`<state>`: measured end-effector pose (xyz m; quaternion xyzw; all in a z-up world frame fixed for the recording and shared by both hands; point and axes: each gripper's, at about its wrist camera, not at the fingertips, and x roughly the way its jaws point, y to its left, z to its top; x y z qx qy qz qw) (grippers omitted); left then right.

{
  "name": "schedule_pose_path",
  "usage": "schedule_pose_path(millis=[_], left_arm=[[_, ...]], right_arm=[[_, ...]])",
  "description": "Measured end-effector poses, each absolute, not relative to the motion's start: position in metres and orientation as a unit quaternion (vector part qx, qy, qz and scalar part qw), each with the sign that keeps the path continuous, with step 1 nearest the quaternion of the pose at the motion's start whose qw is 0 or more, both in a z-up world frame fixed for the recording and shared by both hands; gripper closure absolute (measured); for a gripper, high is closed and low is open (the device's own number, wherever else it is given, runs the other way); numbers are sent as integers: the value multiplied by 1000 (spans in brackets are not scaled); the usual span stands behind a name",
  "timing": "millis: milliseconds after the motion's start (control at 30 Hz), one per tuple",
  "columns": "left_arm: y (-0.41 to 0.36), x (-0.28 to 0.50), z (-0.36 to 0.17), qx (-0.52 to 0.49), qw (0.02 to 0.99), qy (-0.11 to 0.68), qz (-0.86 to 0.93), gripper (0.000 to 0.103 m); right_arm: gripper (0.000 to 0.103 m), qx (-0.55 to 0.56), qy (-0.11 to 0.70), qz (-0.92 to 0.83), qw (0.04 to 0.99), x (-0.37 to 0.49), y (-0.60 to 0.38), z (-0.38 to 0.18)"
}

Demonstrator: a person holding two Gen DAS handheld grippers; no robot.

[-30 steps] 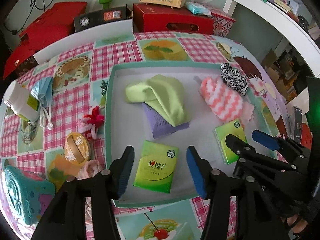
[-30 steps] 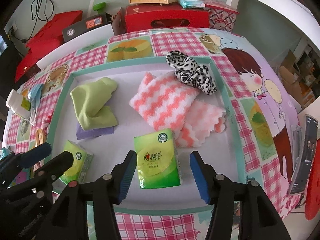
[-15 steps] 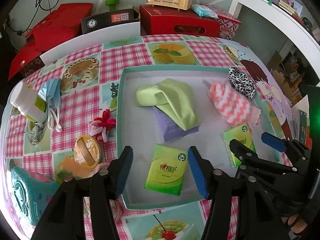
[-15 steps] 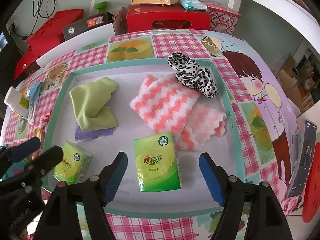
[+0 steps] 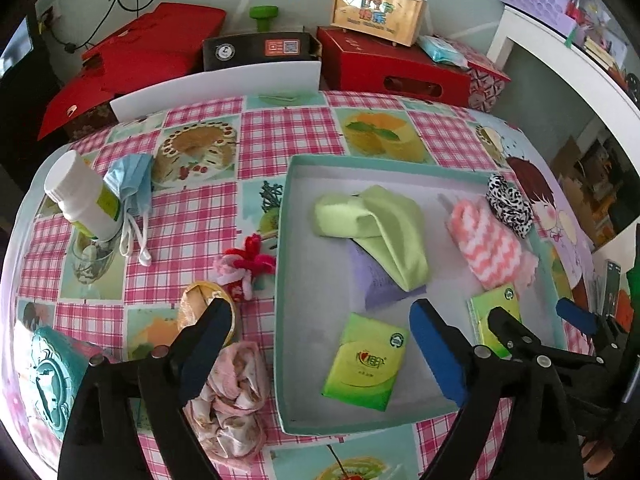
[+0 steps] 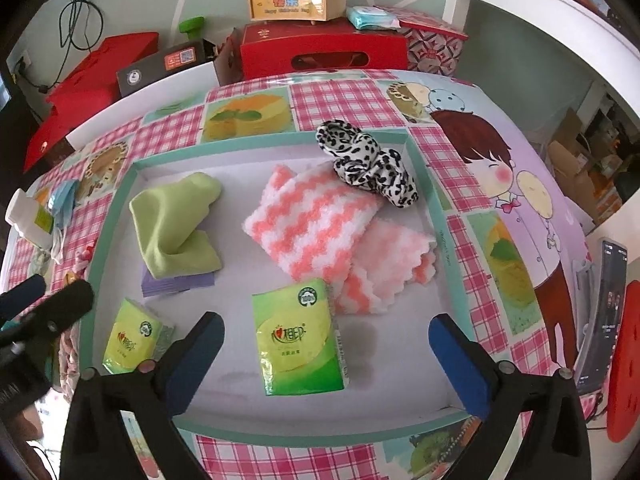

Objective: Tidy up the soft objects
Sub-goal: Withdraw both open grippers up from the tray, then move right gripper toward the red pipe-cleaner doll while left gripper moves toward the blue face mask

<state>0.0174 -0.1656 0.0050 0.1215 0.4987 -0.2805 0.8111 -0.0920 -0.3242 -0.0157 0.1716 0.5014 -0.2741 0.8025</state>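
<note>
Shifted left over the last second and now spread wide with nothing between the fingers: the left hand-held gripper [image 5: 318, 312]. Straddles the near left rim of the shallow teal-rimmed tray [image 5: 282, 280] instead of the flat green tissue pack [image 5: 366, 362], with one finger over the tray floor and the other out over the checked tabletop. Leaves that pack lying free inside the tray, near its front edge.

Same on the other side. Opened much wider than a second ago and equally empty: the right hand-held gripper [image 6: 326, 322]. Frames the second green tissue pack [image 6: 298, 340] without touching it; that pack rests flat on the tray floor, its far corner touching the pink-and-white zigzag fleece cloth [image 6: 312, 220].

Also in the tray, apparently unmoved:
- folded lime-green cloth [image 5: 380, 232]
- leopard-print scrunchie [image 6: 366, 162], at the far right corner against the fleece

Reads as both packs released and that step done. Outside the tray, soft things remain: a crumpled pink floral cloth [image 5: 232, 392] just beside the left finger, a red-and-pink yarn tuft [image 5: 244, 264] and a pale blue face mask [image 5: 130, 184]. Likely next for the left side is the floral cloth, which sits closest.
</note>
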Motion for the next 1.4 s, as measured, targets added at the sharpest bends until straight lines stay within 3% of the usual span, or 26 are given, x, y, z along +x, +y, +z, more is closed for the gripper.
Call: schedule_pose_path(millis=[633, 1400], left_arm=[[-148, 32, 17, 82, 828, 485, -267, 7], [4, 109, 39, -25, 880, 468, -79, 6]], right_arm=[[0, 185, 483, -269, 813, -92, -321, -6], [0, 125, 474, -186, 852, -38, -231, 20]])
